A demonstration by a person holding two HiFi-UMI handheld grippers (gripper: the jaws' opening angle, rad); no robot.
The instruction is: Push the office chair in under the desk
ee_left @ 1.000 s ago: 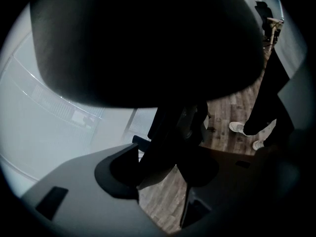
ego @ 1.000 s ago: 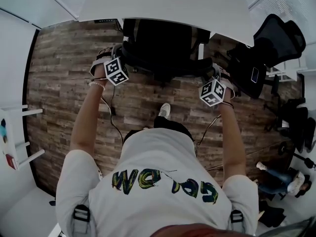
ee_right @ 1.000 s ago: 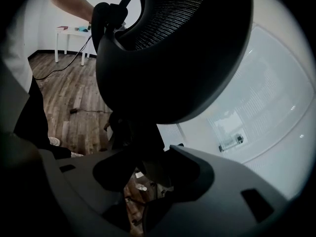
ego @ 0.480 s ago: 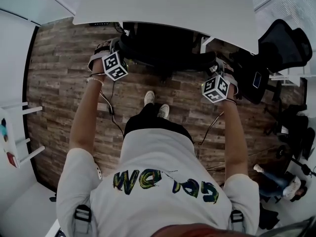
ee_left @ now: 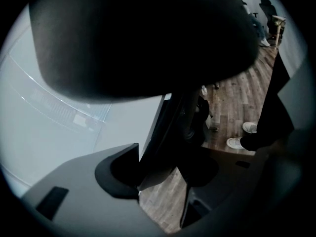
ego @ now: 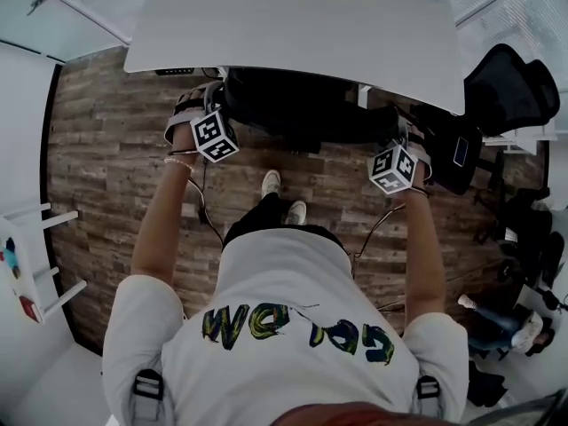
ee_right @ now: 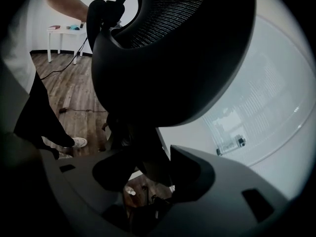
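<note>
- Chair-parking job looks close to done: a black office chair (ego: pixel 293 105) on castors sits mostly beneath a broad white desk (ego: pixel 293 25), its seat hidden under the top and only its dark mesh backrest (ee_right: pixel 173 58) showing at the near edge.
- A person stands behind it on the brown wood-plank floor (ego: pixel 106 149), arms out, with one gripper at each side of the backrest.
- Left gripper (ee_left: pixel 170 154): jaws spread wide and straddling the backrest's dark frame, bearing against it rather than clamping it.
- Right gripper (ee_right: pixel 143 157): jaws likewise wide, with the frame's strut running between them and a sliver of light showing beside it.
- Likely hazard: with neither claw closed on the frame, an uneven shove could let one slip off the rounded edge.
- Likely hazard: pushing harder on one side would probably swing the castors and send the chair off line, toward the second black mesh chair (ego: pixel 506 82) parked just right of the desk.
- Likely hazard: a backrest driven too far could knock the desk's edge.
- Underfoot, a thin black cable (ego: pixel 202 211) trails near the person's white shoes (ego: pixel 271 183), a possible snag on the next step forward.
</note>
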